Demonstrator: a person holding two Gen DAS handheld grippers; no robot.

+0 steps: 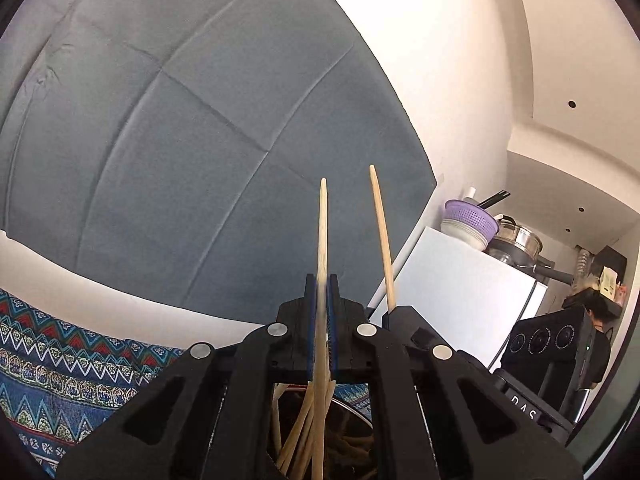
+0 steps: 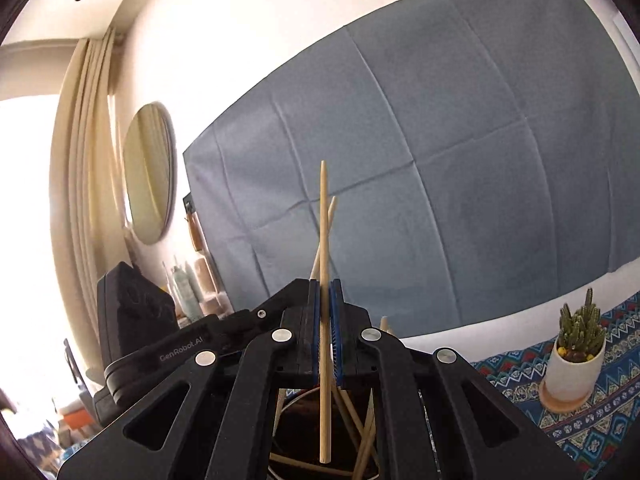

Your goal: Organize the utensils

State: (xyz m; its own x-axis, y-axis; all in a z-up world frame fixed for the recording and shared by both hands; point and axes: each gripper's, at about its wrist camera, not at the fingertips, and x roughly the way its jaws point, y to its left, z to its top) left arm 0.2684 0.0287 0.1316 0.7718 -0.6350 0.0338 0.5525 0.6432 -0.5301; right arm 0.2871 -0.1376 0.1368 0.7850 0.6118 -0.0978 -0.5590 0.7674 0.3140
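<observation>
Both jaws are pinched tight, the left gripper (image 1: 322, 292) and right gripper (image 2: 325, 296) each holding one upright chopstick (image 1: 322, 232) (image 2: 323, 220) at frame centre, so lower them slowly, vertically, into the chopstick-filled holder (image 2: 360, 440) at bottom centre.

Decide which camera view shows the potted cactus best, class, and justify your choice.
The right wrist view shows it best: the potted cactus stands whole in its white pot on a wooden coaster, on the patterned cloth at the lower right. The left wrist view shows none of it, only another stretch of that cloth.
</observation>
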